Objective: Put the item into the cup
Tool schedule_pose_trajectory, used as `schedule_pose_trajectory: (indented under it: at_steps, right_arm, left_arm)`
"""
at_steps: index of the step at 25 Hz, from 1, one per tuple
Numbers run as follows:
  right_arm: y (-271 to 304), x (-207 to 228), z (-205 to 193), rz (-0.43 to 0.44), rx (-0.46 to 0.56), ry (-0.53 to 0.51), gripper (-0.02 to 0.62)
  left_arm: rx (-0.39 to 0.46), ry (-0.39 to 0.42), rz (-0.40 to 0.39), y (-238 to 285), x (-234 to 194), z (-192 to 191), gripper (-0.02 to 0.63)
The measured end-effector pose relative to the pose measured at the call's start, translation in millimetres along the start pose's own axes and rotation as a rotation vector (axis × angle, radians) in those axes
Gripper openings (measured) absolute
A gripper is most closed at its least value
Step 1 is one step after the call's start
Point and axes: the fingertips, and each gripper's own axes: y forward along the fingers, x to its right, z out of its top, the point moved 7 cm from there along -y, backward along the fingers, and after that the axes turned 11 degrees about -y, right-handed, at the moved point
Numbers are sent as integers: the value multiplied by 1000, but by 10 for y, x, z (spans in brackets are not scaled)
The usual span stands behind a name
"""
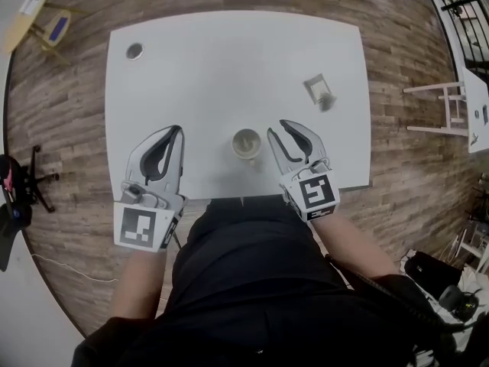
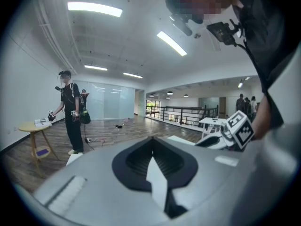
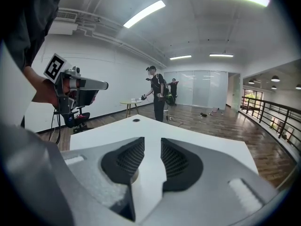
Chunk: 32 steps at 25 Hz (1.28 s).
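Observation:
A pale round cup (image 1: 245,144) stands upright near the front edge of the white table (image 1: 229,67). The item (image 1: 319,92), small, squarish and grey-white, lies on the table to the cup's far right, apart from both grippers. My right gripper (image 1: 276,128) hovers just right of the cup, open, with nothing between its pads (image 3: 129,157). In the right gripper view, my right gripper (image 3: 153,142) points across the tabletop. My left gripper (image 1: 179,129) sits left of the cup with its jaws closed and empty. In the left gripper view, my left gripper (image 2: 151,140) faces out into the room.
A small dark round disc (image 1: 134,50) sits at the table's far left corner. Beyond the table are a yellow side table (image 1: 42,23), a white stool (image 1: 439,105) at the right and a black office chair (image 1: 19,186) at the left. A person (image 2: 71,112) stands far off.

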Motion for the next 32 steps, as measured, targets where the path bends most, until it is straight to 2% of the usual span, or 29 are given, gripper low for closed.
schedule_pose_trajectory:
  at_steps: [2,6,14,32]
  right_arm:
    - [-28,62,-13,-18,-4,13,114]
    - [-77,135,9,-51,2,21,114]
    - [-125,270,66,-113,22,22,114]
    - [-393,478,278,-231,108,21,114]
  left_arm:
    - [9,-36,8,37,40,59,-2]
    - [18,47,3,9,-78,52,-2]
    - [58,65,15,34,-135,167,-2]
    - [140,138,-28,68,35,458,-2]
